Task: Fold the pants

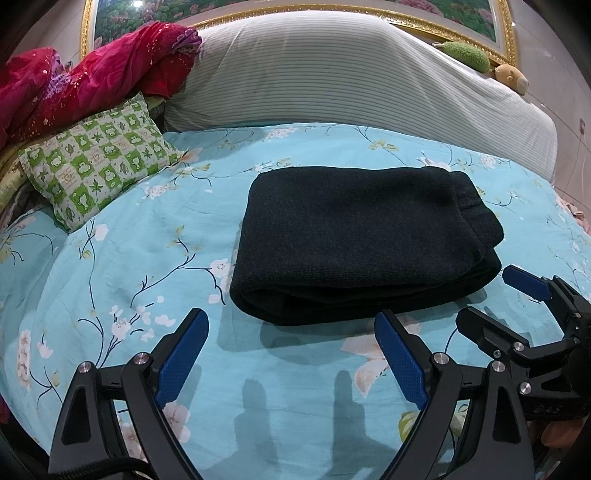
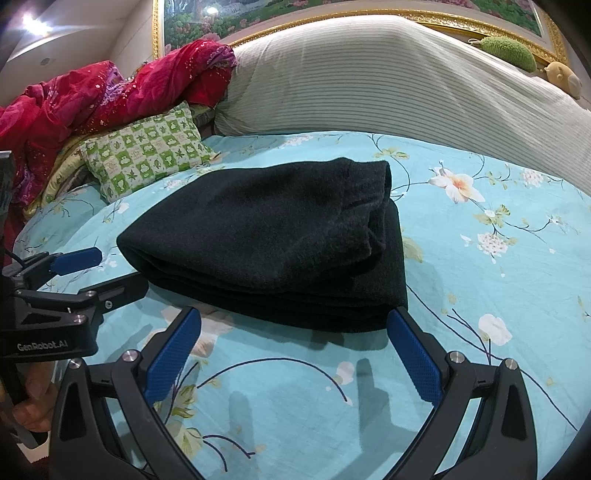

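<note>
Pants (image 1: 365,243), dark and thick, lie folded into a compact stack on the bed (image 1: 110,258), roughly at its middle, with the rounded fold toward nine o'clock and the layered edges toward three o'clock. Yet the biggest thing here is the bed itself, covered in a turquoise sheet printed with white blossoms and dark twigs. Behind the pants, at twelve o'clock, a long grey striped bolster (image 1: 351,70) runs across the head of the bed. At about ten o'clock a crumpled red quilt (image 1: 92,81) is heaped up, and just below it lies a small green-and-white checked pillow (image 1: 99,162). Two little plush toys, one green (image 1: 467,55) and one tan (image 1: 511,77), sit at one o'clock by a gilt picture frame (image 1: 509,33).

Nearest me, at six o'clock, the left hand-held gripper (image 1: 291,328) hovers just short of the pants' near edge, its blue-padded fingers spread wide and holding nothing. The right hand-held gripper (image 2: 295,325) sits beside it toward four o'clock, likewise spread wide and empty, its tips close to the pants' corner without touching.
</note>
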Motion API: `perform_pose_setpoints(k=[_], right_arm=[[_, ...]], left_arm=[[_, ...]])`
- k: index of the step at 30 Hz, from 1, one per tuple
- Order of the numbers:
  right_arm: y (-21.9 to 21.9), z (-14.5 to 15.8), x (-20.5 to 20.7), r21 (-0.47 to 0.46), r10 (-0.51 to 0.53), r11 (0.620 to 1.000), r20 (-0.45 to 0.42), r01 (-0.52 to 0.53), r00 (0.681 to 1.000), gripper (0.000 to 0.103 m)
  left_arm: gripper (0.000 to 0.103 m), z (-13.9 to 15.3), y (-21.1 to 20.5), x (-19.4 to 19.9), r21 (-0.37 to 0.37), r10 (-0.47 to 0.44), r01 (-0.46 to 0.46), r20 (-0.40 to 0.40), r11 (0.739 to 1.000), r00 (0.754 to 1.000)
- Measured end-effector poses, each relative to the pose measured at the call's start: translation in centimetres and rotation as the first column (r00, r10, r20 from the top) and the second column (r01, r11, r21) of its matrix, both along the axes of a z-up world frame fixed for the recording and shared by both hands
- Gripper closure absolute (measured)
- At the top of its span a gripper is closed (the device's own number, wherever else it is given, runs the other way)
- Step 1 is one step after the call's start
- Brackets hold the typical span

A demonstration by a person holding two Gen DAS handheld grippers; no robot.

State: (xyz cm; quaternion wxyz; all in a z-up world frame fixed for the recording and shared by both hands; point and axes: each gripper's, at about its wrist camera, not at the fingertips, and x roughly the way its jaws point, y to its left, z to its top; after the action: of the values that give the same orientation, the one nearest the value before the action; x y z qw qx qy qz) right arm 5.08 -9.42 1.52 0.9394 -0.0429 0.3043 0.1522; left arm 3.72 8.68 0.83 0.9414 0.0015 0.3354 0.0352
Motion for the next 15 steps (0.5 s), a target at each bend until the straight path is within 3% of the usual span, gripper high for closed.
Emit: perform_pose_setpoints(k=[15], right_arm=[[-0.5,1.3,0.6,0.007,-0.016,1.0,-0.004,0.016,1.0,0.002]], left_arm=[[0.011,1.3,0.3,0.4,0.005,0.006,-0.006,0.006,1.0,1.0]])
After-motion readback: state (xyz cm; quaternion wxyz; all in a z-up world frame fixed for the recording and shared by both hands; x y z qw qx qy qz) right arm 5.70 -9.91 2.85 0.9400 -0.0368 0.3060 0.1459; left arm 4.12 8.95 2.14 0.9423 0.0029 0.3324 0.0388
